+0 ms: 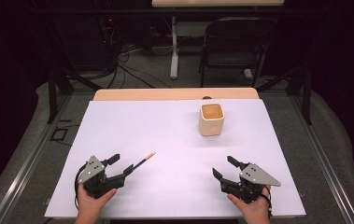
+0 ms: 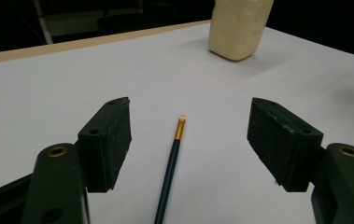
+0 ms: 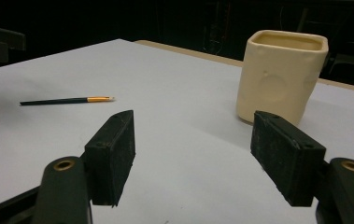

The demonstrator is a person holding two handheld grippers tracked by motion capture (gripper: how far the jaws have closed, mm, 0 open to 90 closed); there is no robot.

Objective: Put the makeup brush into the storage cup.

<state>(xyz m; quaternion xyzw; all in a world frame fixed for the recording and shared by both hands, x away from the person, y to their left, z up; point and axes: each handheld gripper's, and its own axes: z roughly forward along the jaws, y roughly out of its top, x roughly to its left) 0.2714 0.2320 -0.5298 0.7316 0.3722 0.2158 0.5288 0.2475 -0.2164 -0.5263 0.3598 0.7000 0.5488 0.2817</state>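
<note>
A thin dark brush [image 1: 145, 161] with a gold ferrule and pale tip lies flat on the white table cover [image 1: 165, 135], left of centre. My left gripper [image 1: 121, 164] rests near the front left, open, its jaws either side of the brush's handle end without touching it. In the left gripper view the brush [image 2: 171, 163] runs up between the jaws. A cream square cup [image 1: 211, 119] stands upright at the back right, empty as far as I see. My right gripper [image 1: 224, 167] sits open at the front right, pointing towards the cup [image 3: 281, 77]; the brush [image 3: 67, 100] lies far to its left.
The white cover ends at a wooden table edge [image 1: 174, 94] at the back. Beyond it stand a black chair [image 1: 233, 46] and a table leg [image 1: 174, 46] on the floor. Dark metal frame rails run along both sides.
</note>
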